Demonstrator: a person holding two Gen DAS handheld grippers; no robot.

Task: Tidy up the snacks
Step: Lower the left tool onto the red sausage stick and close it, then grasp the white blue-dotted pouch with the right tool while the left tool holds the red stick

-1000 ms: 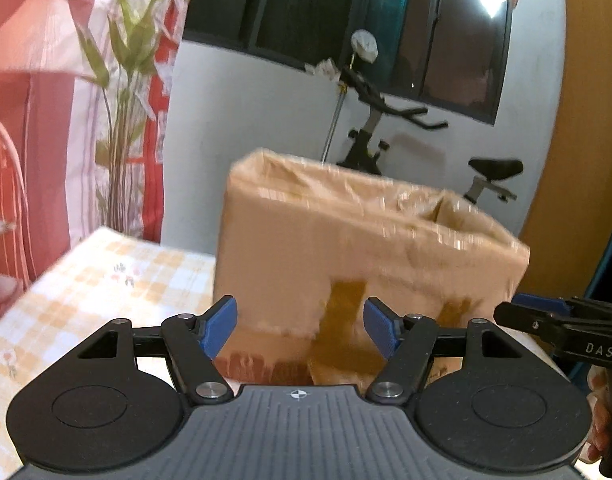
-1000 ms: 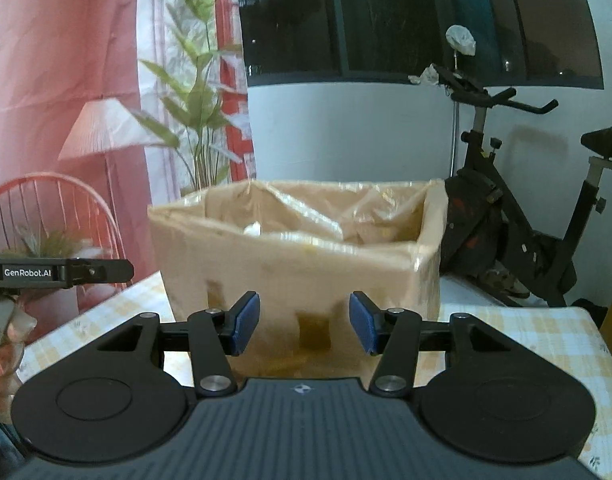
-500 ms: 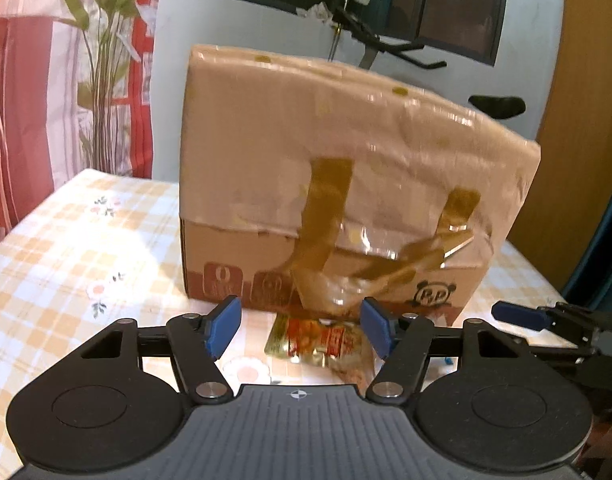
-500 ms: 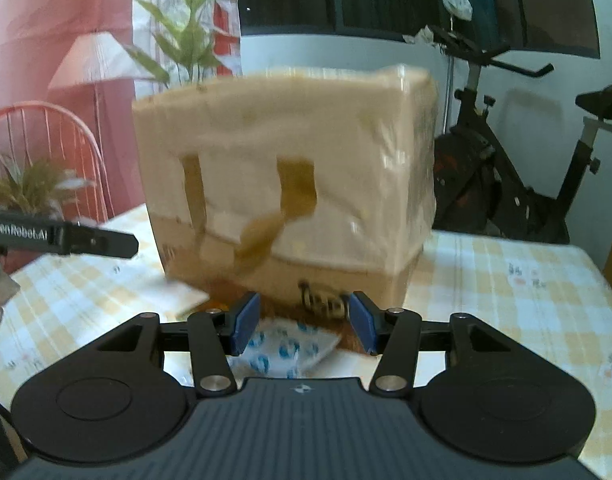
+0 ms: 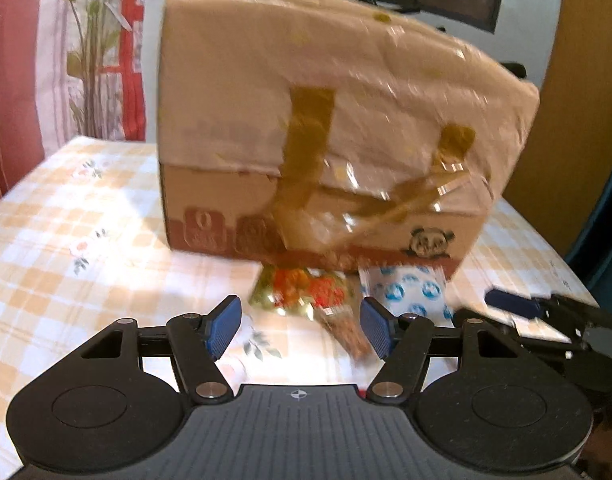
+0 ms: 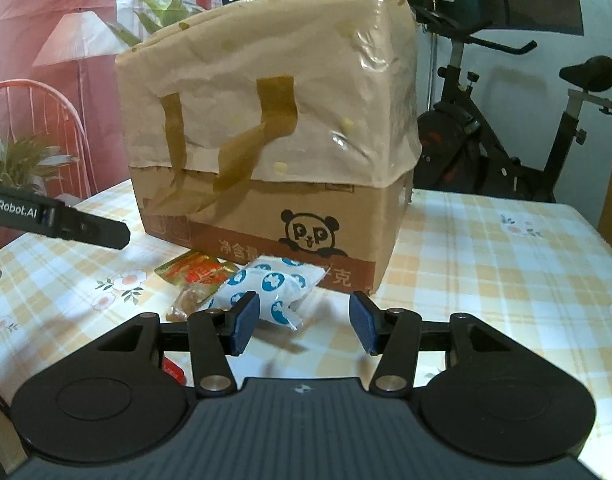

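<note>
Resting on the checked desk (image 6: 506, 264): cardboard box (image 6: 265, 128), plastic-lined. 2 snack packets touch its base at 6 o'clock: red-gold packet (image 5: 301, 292), white-blue packet (image 6: 269, 284) just beside it. Left gripper (image 5: 301, 330) jaws parted, empty, red-gold packet ahead. Right gripper (image 6: 303, 322) jaws parted, empty, white-blue packet at 11 o'clock.

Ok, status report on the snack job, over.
Left tool open, right tool open, both empty. Red snack packet and white-blue packet on the tablecloth before the cardboard box. Nothing blocking.
</note>
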